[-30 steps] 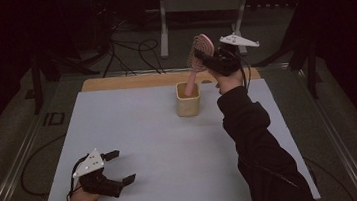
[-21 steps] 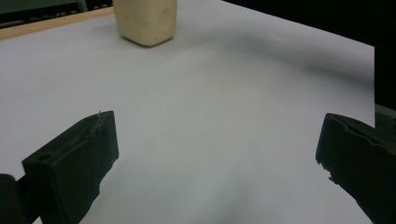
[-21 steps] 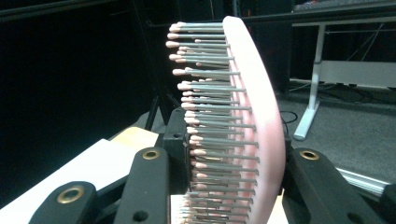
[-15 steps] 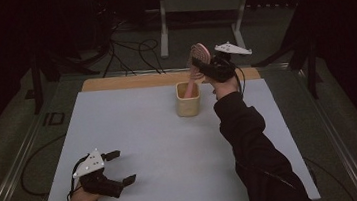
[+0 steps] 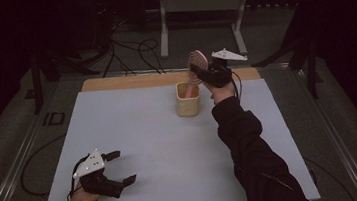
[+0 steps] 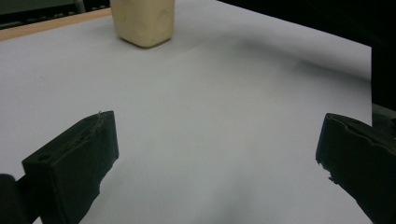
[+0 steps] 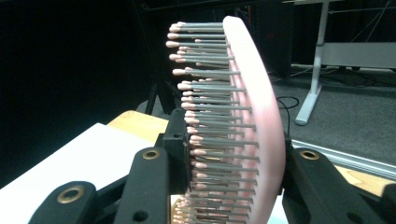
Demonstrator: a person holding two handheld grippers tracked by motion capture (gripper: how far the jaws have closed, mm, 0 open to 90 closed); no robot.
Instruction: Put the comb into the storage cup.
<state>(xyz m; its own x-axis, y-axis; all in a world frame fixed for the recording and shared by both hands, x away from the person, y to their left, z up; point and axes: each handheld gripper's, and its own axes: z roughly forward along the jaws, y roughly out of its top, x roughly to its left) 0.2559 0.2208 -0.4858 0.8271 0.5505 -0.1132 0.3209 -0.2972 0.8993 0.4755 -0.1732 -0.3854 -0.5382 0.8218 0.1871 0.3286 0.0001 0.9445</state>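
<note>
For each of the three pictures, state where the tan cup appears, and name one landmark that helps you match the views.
High view: the tan cup stands near the table's far edge, just left of the right gripper.
Left gripper view: top edge, left of centre, far beyond the open jaws.
Right gripper view: I cannot make it out behind the pink hairbrush.
Shared landmark: the wooden strip along the table's far edge.

You have one pink hairbrush (image 5: 197,59), one beige cup (image 5: 188,99) near the counter's (image 5: 134,130) far edge, and two hand-held grippers.

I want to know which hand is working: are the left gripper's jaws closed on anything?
No: in the left gripper view the left gripper has its jaws wide apart over the bare white table.
</note>
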